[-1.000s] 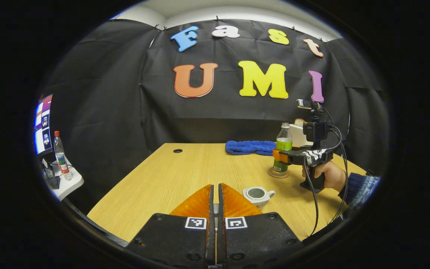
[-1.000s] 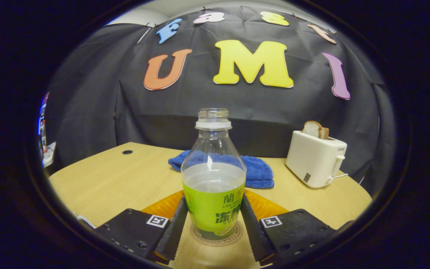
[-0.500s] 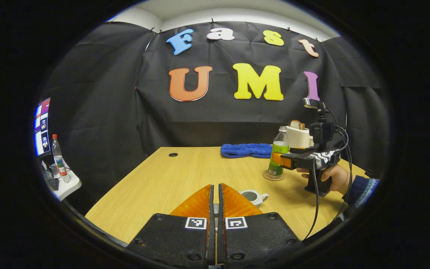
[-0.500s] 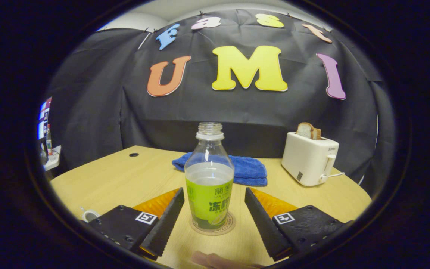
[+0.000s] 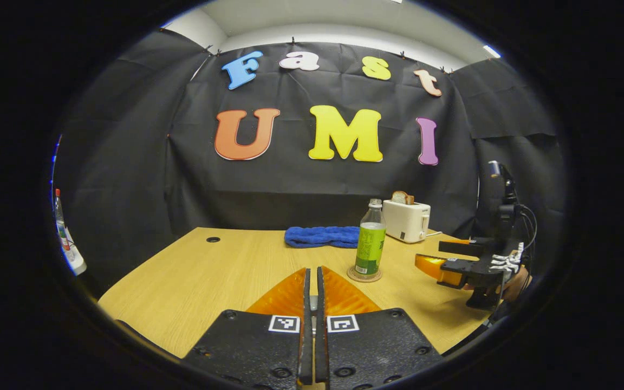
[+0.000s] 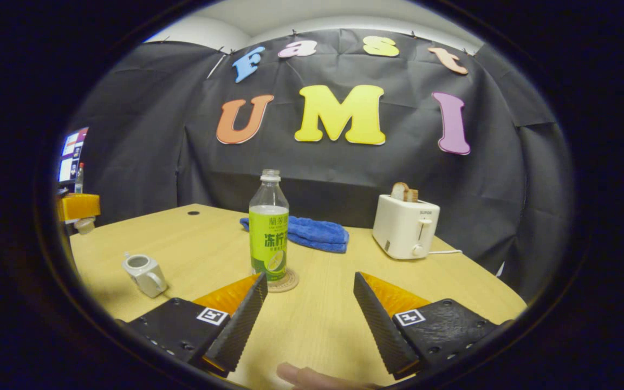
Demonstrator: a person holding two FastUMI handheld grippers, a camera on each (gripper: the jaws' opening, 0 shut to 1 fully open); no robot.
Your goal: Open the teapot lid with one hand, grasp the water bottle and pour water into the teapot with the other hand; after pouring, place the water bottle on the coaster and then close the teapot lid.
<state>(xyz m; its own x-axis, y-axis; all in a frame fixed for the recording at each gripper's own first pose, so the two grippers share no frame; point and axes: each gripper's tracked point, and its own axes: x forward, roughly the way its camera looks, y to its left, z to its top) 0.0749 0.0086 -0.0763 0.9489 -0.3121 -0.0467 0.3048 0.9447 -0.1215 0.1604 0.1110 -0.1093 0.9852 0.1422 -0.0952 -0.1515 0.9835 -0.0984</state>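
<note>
**Bottle upright on the coaster, teapot uncovered, both grippers drawn back**

The wooden table [image 6: 323, 325] has broad bare room at its middle and toward its left edge, where a small cable hole [image 5: 213, 239] lies near the far side. Along the back stand a folded blue towel [image 6: 312, 234] and a white toaster [image 6: 405, 232] with bread in its slot.

The water bottle [image 6: 268, 233], uncapped and partly full, stands upright on the round coaster [image 6: 285, 283]. In the right gripper view the right gripper [image 6: 308, 306] has its jaws spread wide with nothing between them; the bottle lies just beyond the left finger's tip, apart from it. That view also gives the white teapot [image 6: 143, 273], lid off, well left of the bottle, and a fingertip [image 6: 296, 375] at the bottom edge.

In the left gripper view the left gripper [image 5: 312, 300] has its jaws pressed together; whether anything is pinched between them cannot be told. The bottle stands ahead and to the right of its tips. The right gripper appears there too, at the table's right edge, held by a hand [image 5: 512, 284].
</note>
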